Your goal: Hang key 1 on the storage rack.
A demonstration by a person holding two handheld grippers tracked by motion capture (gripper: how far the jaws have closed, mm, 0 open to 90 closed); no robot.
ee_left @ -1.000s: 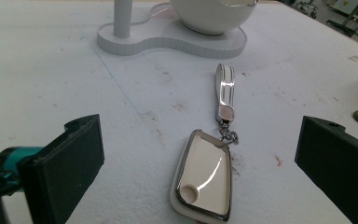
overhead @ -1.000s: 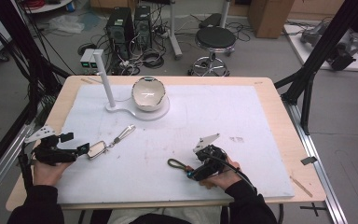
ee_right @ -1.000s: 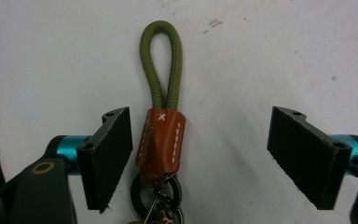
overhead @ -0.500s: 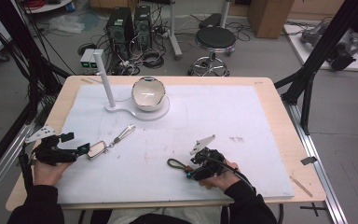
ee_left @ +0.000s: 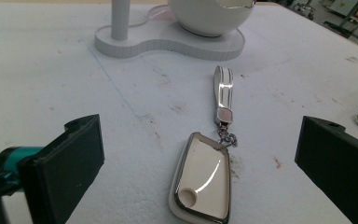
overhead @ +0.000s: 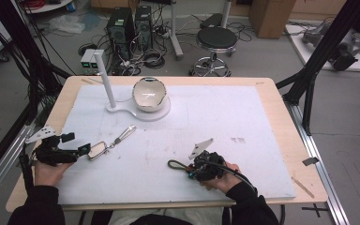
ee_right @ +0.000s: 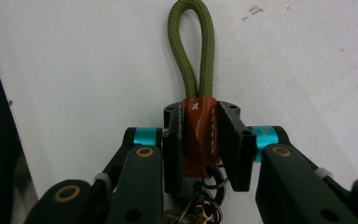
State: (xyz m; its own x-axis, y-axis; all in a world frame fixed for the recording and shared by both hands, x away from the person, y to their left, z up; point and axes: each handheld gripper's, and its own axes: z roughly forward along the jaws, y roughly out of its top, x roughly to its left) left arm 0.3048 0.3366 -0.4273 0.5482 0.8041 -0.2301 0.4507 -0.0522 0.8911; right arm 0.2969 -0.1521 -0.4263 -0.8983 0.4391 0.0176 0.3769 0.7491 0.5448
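So, starting at the right gripper: its two jaws have just been closing and are now clamped on the brown leather tab of a keychain, one jaw on each side of it. One olive-green cord loop is seen sticking straight out past the jaw tips, flat over the white mat. A few metal rings are bunched behind the tab, down between the gripper arms; exactly how many can't be told. In the high view the same gripper is held low near the front edge of the mat, with the green loop pointing left.

The left gripper is a different story: its two jaws are spread wide apart and nothing is touched by them. One key fob, cream with a silver rim, is lying flat on the mat between them, well apart from both. One short strap is linked to its far end by a small chain.

Farther out, one white stand is found at the back of the mat, with one post and one white bowl carried on it. Everything is sitting on one wooden table.
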